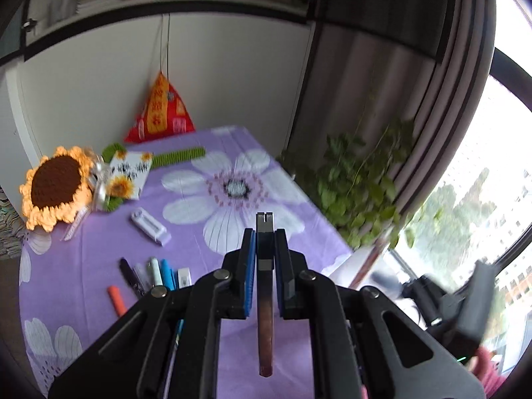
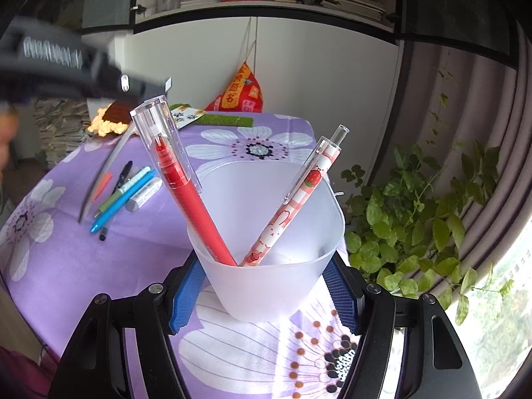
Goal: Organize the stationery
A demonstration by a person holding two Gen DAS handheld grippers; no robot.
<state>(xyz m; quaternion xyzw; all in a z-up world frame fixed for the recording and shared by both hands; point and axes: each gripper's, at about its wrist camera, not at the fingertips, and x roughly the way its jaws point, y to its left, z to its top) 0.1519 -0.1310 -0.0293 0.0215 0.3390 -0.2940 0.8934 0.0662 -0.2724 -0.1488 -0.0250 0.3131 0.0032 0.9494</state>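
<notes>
My left gripper (image 1: 265, 232) is shut on a thin dark ruler (image 1: 265, 332), seen edge-on and lifted above the purple flowered tablecloth (image 1: 99, 239). In the right wrist view the ruler (image 2: 99, 176) hangs as a bent translucent strip from the blurred left gripper (image 2: 143, 83). My right gripper (image 2: 264, 302) is shut on a frosted plastic cup (image 2: 289, 286), its blue pads against both sides. A red capped pen (image 2: 186, 193) and a pink bunny pen (image 2: 292, 209) lean inside the cup. Several loose pens (image 1: 153, 276) and an orange marker (image 1: 116, 299) lie on the cloth at the left.
A white stationery piece (image 1: 149, 226) lies beyond the pens. A crocheted sunflower (image 1: 56, 186) and a card (image 1: 129, 173) sit at the back left, a red pouch (image 1: 163, 113) at the wall. A leafy plant (image 2: 415, 226) stands past the table's right edge by the curtain.
</notes>
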